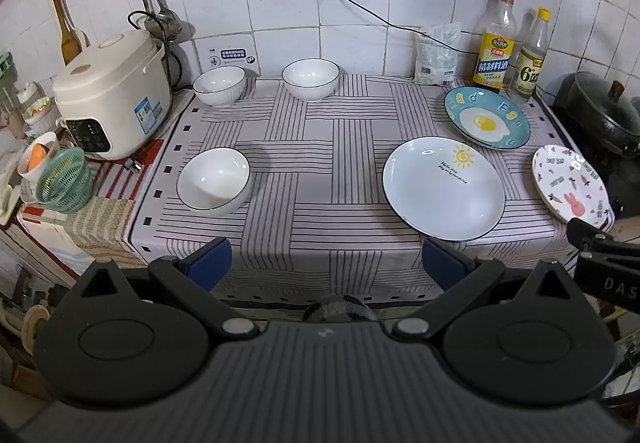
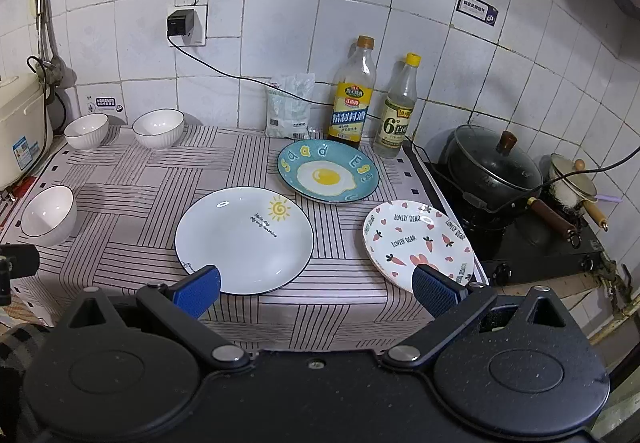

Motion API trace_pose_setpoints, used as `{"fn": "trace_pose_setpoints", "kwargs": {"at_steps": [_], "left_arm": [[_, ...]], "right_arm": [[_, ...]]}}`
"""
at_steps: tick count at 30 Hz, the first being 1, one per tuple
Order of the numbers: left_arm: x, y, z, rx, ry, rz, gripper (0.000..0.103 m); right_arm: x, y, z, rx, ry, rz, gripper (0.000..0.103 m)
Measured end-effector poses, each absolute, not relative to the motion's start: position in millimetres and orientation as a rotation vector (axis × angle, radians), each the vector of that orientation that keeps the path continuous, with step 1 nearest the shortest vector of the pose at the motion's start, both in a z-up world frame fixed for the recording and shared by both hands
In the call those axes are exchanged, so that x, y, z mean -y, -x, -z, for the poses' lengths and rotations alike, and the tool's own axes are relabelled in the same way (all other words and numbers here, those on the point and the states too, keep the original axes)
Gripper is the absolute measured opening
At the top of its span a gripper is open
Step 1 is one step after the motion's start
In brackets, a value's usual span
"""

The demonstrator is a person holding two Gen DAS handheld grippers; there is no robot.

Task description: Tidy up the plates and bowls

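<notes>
Three white bowls sit empty on the striped cloth [image 1: 320, 179] over the bench. The near bowl [image 1: 214, 179] stands alone toward the front left; the left bowl [image 1: 219, 85] and the back bowl [image 1: 311, 78] stand side by side along the tiled wall, apart from each other. Each has a thin dark rim and a ribbed outside.

Three plates lie flat on the right half, also empty. The sun plate [image 2: 244, 239] is white with a dark rim, a small yellow sun and a line of script. Behind it, just apart, lies the egg plate [image 2: 328, 171], blue with a fried egg printed at its centre and yellow letters round the border. The bear plate [image 2: 418, 239] is white with carrots, hearts and "LOVELY BEAR" lettering; it sits at the cloth's right edge and may overhang it slightly, though the lens bends that corner.

Two bottles [image 2: 352, 99] stand behind the egg plate. A lidded pot [image 2: 492, 167] sits on the stove to the right.

The left gripper [image 1: 326, 261] hangs before the bench's front edge, fingers [image 1: 210, 263] spread wide, holding nothing. The right gripper [image 2: 316, 287] has its fingers wide too and empty, one blue pad over the sun plate's near rim, the other over the bear plate's.
</notes>
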State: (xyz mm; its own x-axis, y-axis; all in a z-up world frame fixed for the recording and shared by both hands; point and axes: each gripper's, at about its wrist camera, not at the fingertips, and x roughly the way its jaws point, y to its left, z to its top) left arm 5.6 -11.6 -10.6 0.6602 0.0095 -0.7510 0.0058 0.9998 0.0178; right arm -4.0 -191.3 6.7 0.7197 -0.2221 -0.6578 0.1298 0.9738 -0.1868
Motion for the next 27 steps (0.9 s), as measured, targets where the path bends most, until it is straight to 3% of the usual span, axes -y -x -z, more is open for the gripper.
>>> {"fn": "trace_pose_setpoints", "kwargs": {"at_steps": [16,27], "left_arm": [[4,-35,13,-0.755,0.006,0.045,0.103],[24,-67,25,-0.817,-0.052,0.124,0.103]], "right_arm": [[213,5,1,-0.545,0.049,0.044,0.103],[238,-35,29,-0.623,-0.156,-0.098,0.097]]}}
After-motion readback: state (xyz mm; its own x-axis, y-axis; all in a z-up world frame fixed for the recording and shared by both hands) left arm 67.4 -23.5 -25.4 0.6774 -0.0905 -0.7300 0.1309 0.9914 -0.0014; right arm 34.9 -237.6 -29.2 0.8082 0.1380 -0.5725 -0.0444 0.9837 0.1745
